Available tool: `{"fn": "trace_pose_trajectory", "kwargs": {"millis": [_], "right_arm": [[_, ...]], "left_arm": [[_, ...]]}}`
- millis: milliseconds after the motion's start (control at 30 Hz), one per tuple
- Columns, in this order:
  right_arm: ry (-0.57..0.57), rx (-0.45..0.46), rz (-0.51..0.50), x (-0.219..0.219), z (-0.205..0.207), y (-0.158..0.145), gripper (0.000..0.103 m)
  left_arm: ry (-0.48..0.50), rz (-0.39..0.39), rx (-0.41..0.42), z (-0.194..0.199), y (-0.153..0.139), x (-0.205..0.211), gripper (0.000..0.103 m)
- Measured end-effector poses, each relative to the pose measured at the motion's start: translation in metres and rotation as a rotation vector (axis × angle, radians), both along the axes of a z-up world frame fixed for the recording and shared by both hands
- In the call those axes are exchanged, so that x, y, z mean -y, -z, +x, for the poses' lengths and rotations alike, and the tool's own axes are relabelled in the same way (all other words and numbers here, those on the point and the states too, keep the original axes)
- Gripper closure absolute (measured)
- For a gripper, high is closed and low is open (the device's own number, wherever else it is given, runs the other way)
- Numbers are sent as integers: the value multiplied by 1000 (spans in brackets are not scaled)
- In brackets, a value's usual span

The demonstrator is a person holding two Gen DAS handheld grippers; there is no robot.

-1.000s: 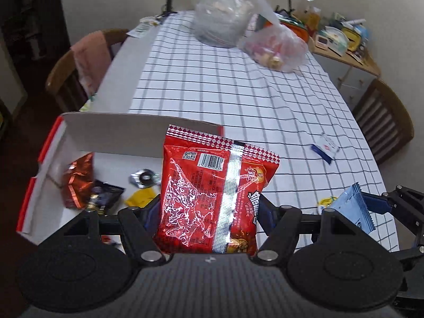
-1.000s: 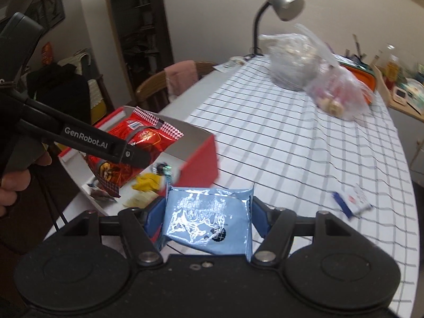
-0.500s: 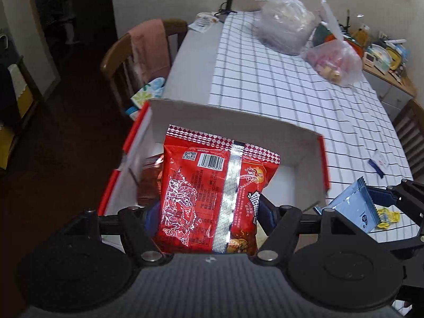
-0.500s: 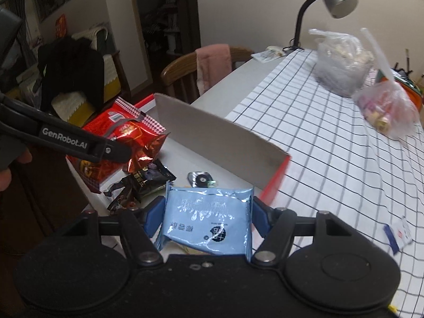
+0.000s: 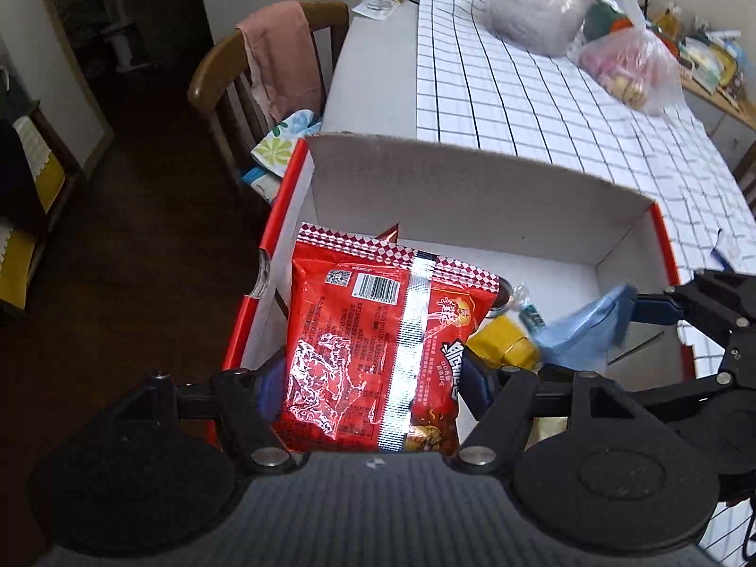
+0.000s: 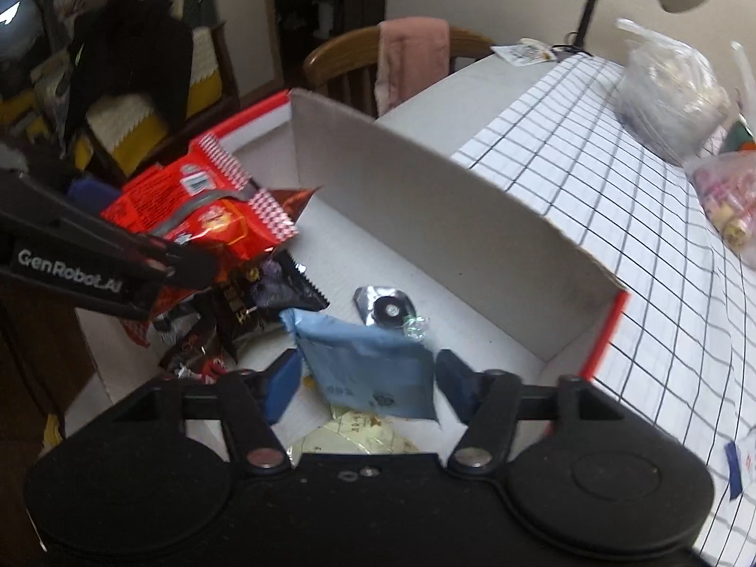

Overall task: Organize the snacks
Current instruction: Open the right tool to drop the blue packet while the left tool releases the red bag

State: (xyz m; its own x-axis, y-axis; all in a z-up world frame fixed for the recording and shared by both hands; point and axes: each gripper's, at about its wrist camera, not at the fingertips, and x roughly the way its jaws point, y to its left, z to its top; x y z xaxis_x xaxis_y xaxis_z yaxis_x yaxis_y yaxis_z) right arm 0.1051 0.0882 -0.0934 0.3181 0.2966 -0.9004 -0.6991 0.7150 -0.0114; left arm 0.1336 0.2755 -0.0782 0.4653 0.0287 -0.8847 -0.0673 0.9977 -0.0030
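Left gripper (image 5: 373, 378): pads pinch the red packet (image 5: 378, 349) by its lower half; packet upright, barcode side to the camera, hanging over the left end of the box (image 5: 472, 198)

Right gripper (image 6: 364, 378): jaws have just been closing; blue packet (image 6: 368, 368) lies between the blue pads with a slim gap at each side, so not pressed; blurred, tilted, low over the box floor

Box: white inside, red rim; at the table (image 5: 519, 108) edge; tall grey flap on its far side

Box floor: dark wrappers (image 6: 264, 293) under the red packet; a round silver-wrapped sweet (image 6: 385, 304) near the flap; a yellow packet (image 6: 354, 434) beneath the blue one

Table: checked cloth; two plastic bags (image 5: 534, 4) at the far end, well apart from the box
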Motion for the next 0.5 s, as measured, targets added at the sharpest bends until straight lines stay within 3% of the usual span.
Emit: {"fn": "trace_pose_trajectory", "kwargs": {"millis": [167, 500], "right_arm": [[2, -5, -12, 0, -2, 3, 43], [19, 3, 49, 12, -10, -13, 26]], "left_arm": [[24, 17, -27, 6, 14, 5, 32], [42, 15, -61, 7, 29, 7, 32]]}}
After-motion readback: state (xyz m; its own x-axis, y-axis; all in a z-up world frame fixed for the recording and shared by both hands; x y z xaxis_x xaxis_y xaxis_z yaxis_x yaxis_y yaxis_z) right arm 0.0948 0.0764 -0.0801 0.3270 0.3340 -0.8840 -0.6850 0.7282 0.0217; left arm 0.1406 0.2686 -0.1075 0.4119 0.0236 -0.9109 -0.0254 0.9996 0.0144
